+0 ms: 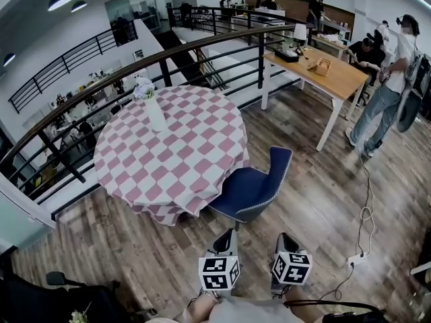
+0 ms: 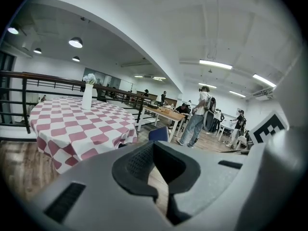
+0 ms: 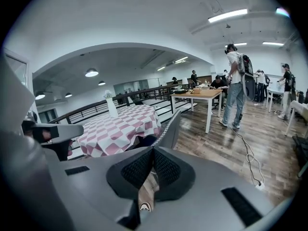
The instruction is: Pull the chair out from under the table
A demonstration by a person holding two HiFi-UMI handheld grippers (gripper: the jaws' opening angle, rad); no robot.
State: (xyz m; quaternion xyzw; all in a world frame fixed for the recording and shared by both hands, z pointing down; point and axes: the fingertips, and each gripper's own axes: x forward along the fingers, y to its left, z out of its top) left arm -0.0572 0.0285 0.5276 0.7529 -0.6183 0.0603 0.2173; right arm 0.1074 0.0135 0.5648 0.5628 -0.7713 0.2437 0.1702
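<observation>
A white vase [image 1: 155, 113] holding pale flowers [image 1: 143, 88] stands upright. A dark curved railing [image 1: 165, 73] runs behind it. Beyond that, a long wooden desk [image 1: 343, 79] on white legs carries a small lamp [image 1: 300, 31] and a basket-like box [image 1: 323, 66]. A person [image 1: 389, 93] wearing a backpack [image 1: 419, 79] stands beside its near end on the plank floor [image 1: 316, 194], where a white cable [image 1: 367, 214] trails to a power strip [image 1: 355, 261]

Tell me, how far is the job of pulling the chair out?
Done: nothing yet; the blue padded chair has its seat partly under the round table with pink-and-white checked cloth. In hand: the left claw and right claw, both shut and empty, are short of the chair. Left: grip the backrest and pull.
</observation>
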